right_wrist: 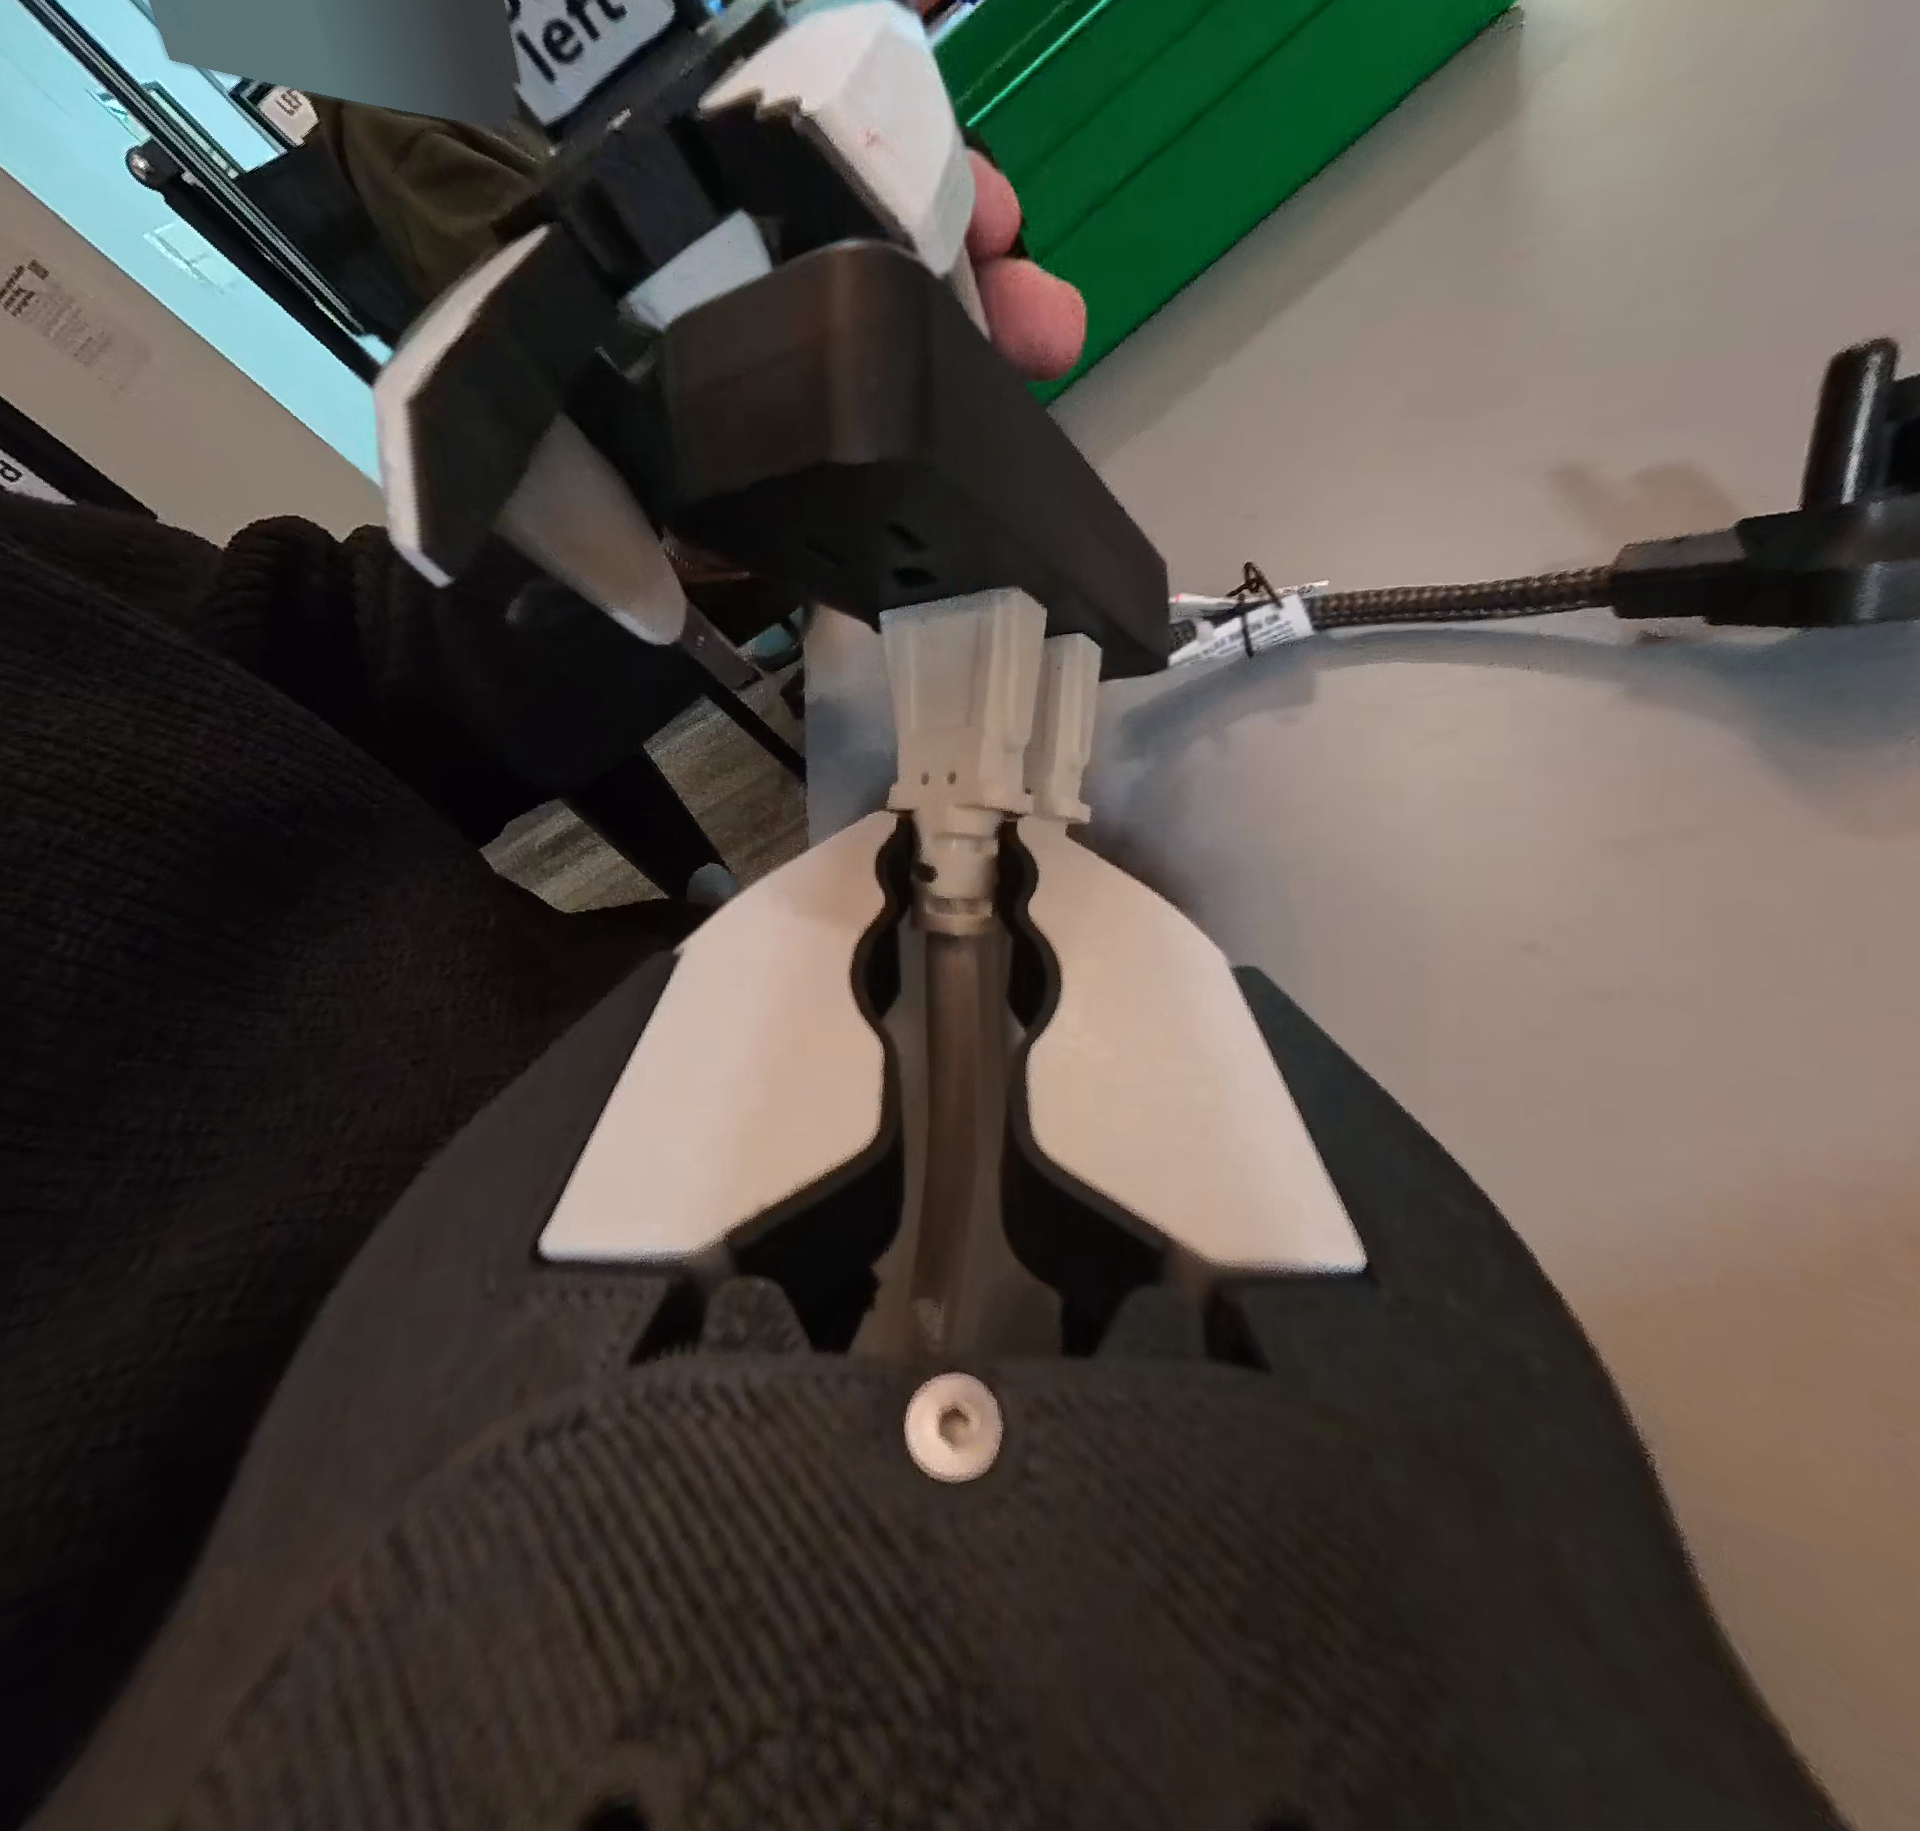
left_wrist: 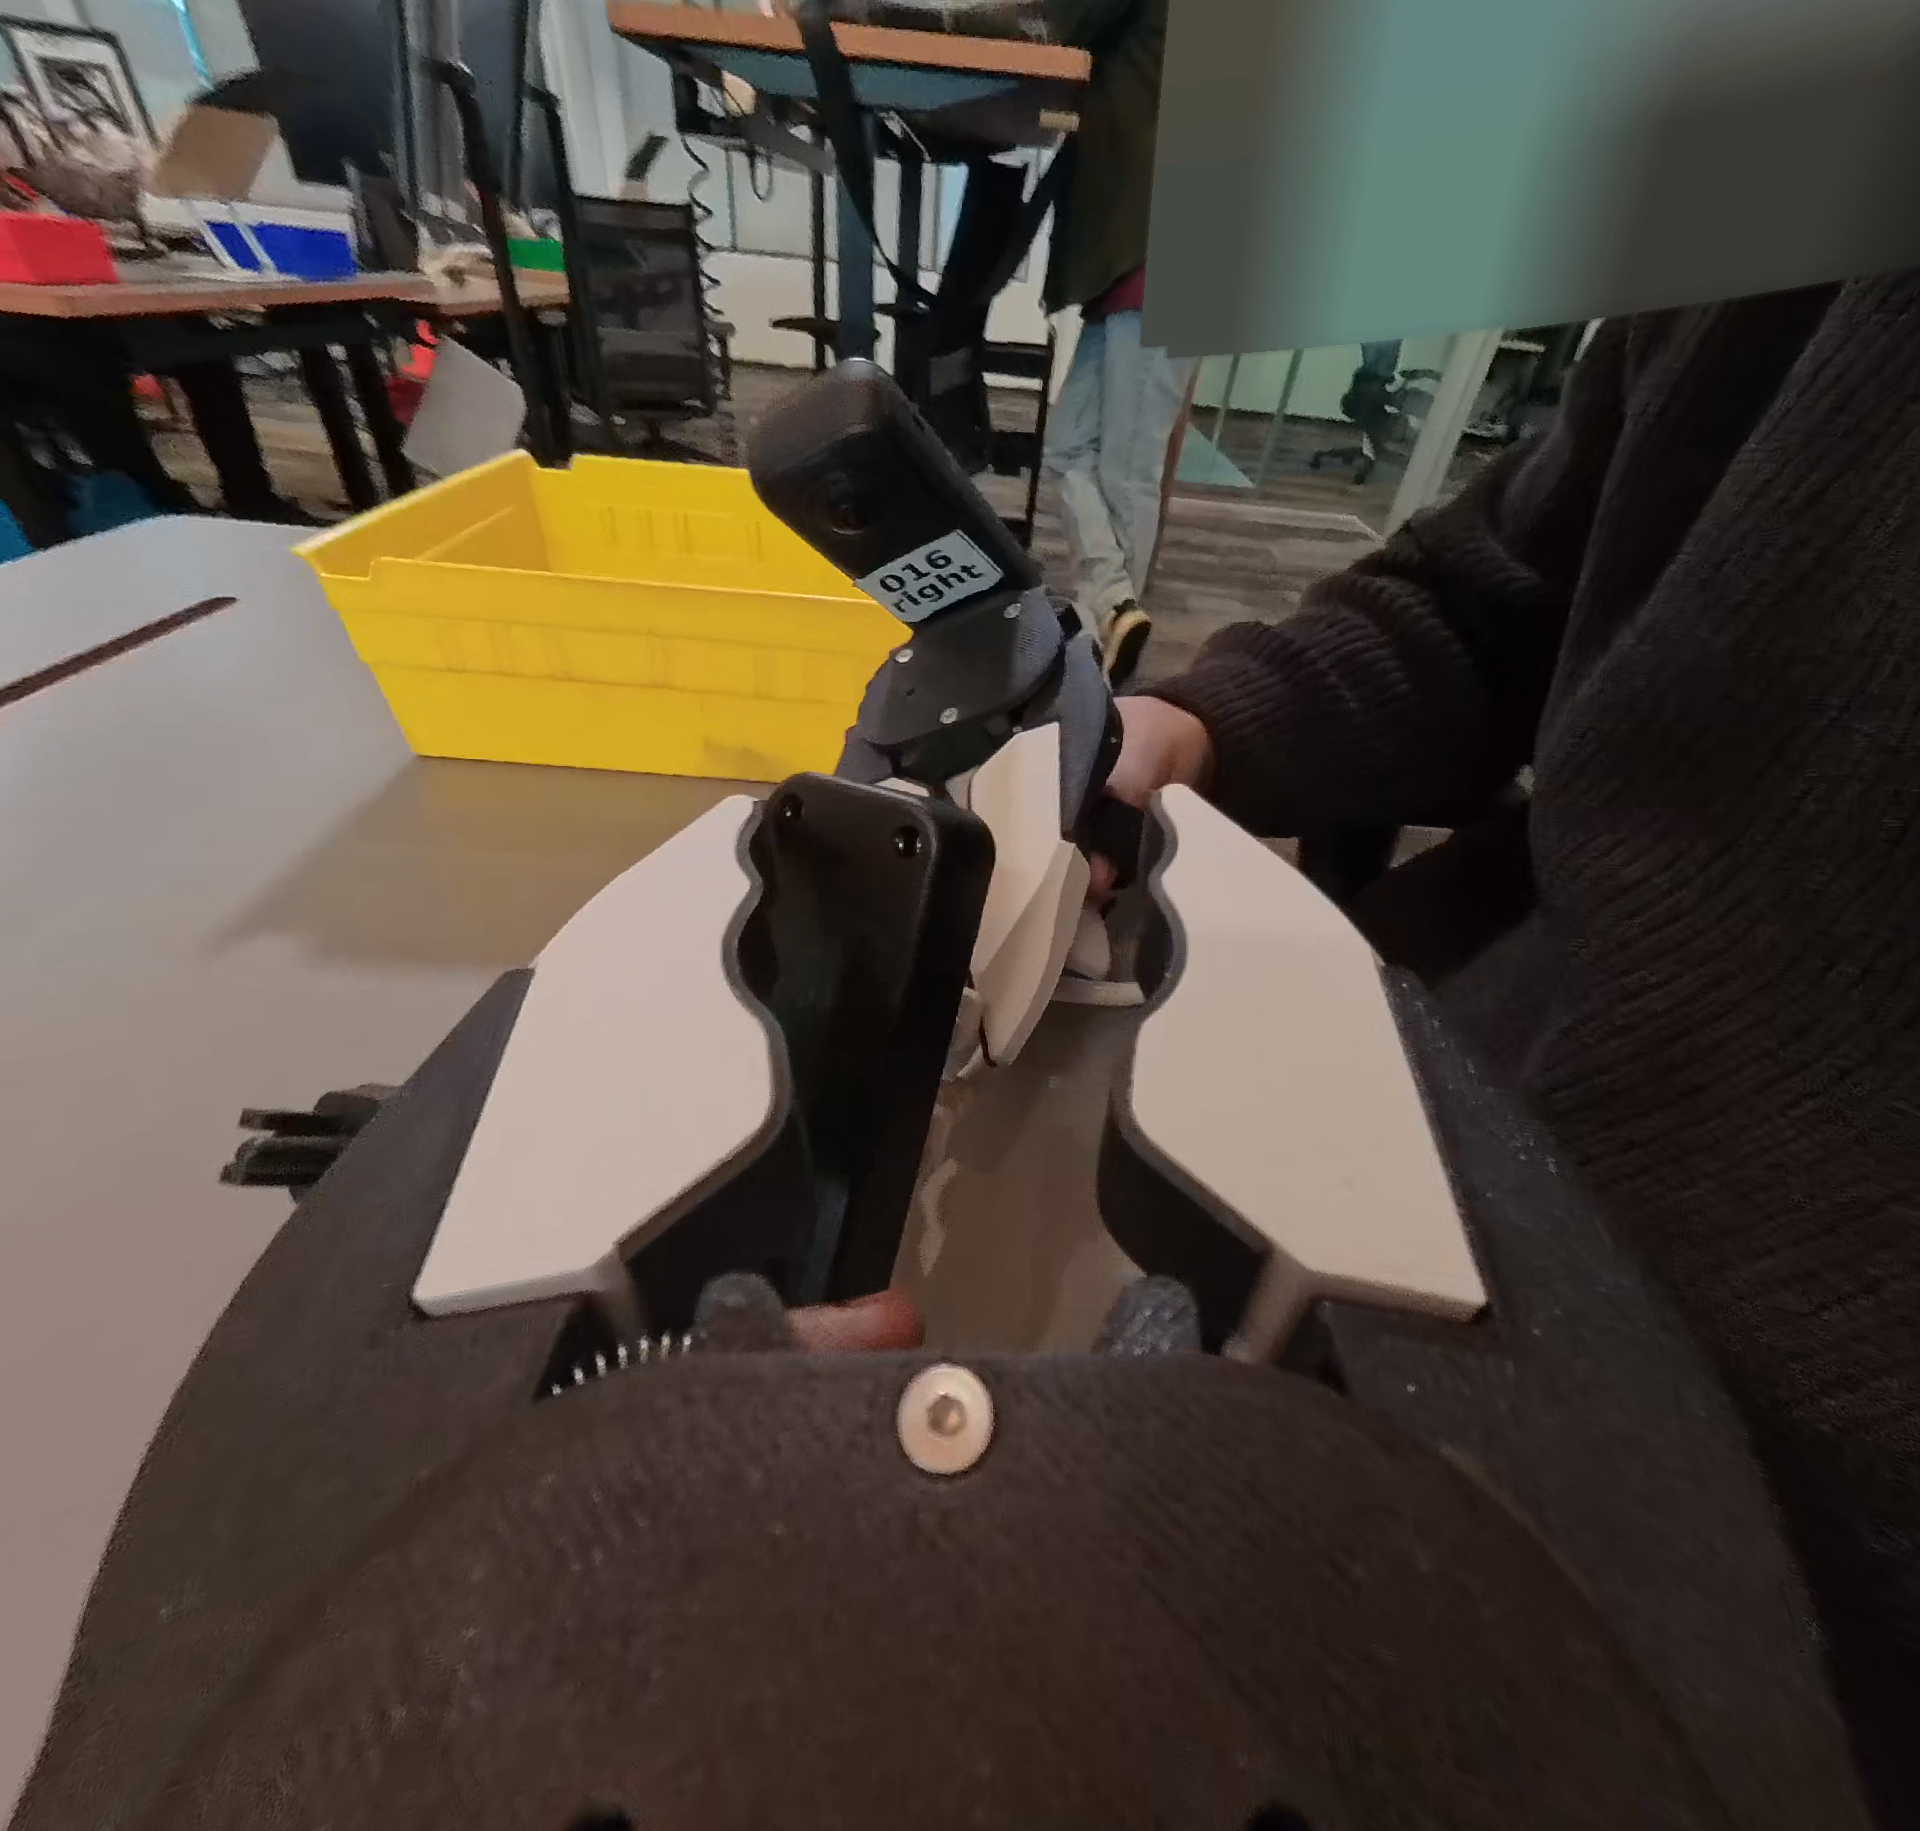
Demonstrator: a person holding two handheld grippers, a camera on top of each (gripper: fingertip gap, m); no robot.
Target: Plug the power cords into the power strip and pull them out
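Note:
My left gripper [left_wrist: 956, 825] holds a black power strip [left_wrist: 862, 1002] edge-on, off the table, lying against its left finger. In the right wrist view the left gripper [right_wrist: 790, 410] clasps the power strip [right_wrist: 894, 431] from above. Two white plugs [right_wrist: 966, 701] sit side by side in the strip's sockets. My right gripper [right_wrist: 954, 836] is shut on the neck of the nearer white plug, with its grey cord [right_wrist: 951, 1033] running back between the fingers. In the left wrist view the right gripper [left_wrist: 1023, 1012] is partly hidden behind the strip.
The strip's braided cord [right_wrist: 1455, 607] runs right to a black plug [right_wrist: 1818, 555] lying on the grey table [right_wrist: 1558, 950]. A green bin [right_wrist: 1247, 119] stands at the table's far side. A yellow bin [left_wrist: 603, 638] stands beyond the grippers. A person's dark sleeve [left_wrist: 1455, 659] is close on the right.

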